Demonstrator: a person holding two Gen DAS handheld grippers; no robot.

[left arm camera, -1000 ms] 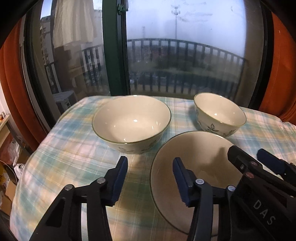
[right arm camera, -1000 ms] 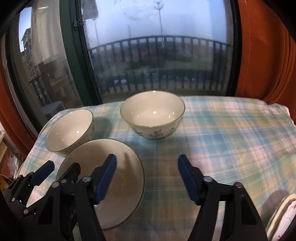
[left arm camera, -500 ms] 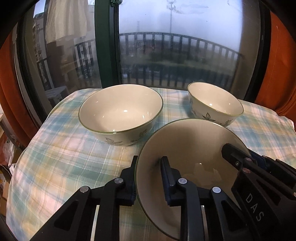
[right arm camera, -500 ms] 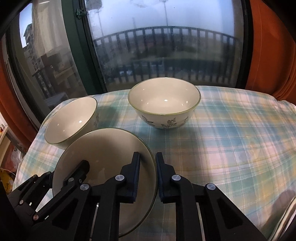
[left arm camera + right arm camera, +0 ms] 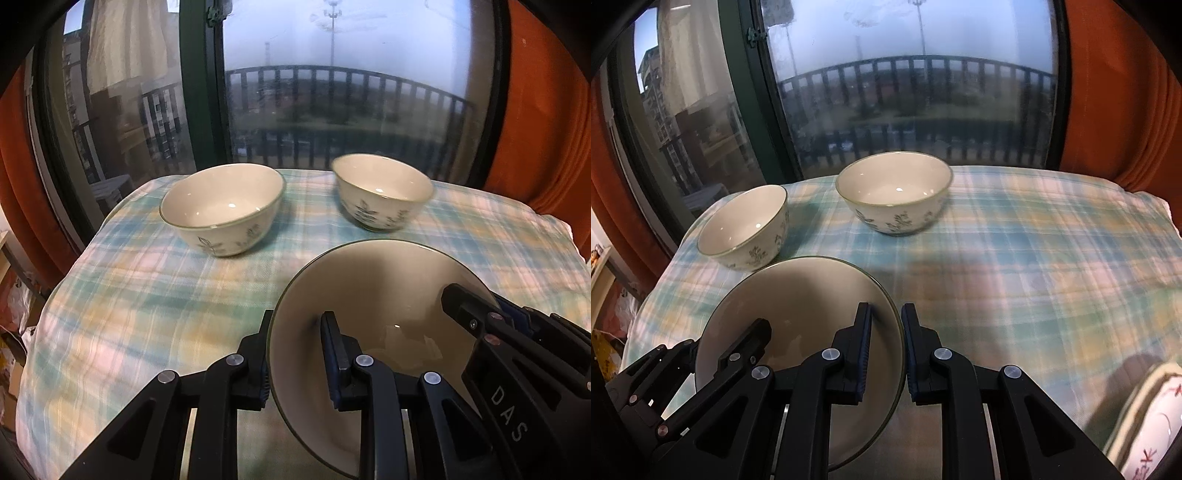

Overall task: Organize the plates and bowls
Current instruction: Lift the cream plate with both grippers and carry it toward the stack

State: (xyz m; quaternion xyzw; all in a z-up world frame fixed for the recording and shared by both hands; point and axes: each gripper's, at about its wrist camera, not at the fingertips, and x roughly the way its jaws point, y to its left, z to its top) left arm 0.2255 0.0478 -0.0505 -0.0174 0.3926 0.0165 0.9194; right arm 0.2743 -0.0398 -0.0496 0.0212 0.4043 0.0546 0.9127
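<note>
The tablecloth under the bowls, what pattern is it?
The tablecloth is pastel plaid in teal, yellow and pink, clearest in the right wrist view.

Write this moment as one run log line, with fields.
left hand-held gripper: shut on plate | right hand-held gripper: shut on plate | bowls: two, on tablecloth

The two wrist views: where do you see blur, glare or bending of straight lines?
Left wrist view: the right bowl is smeared by motion, the balcony railing bows. Right wrist view: small highlights in both bowls, the floral dish at the corner is blurred.
</note>
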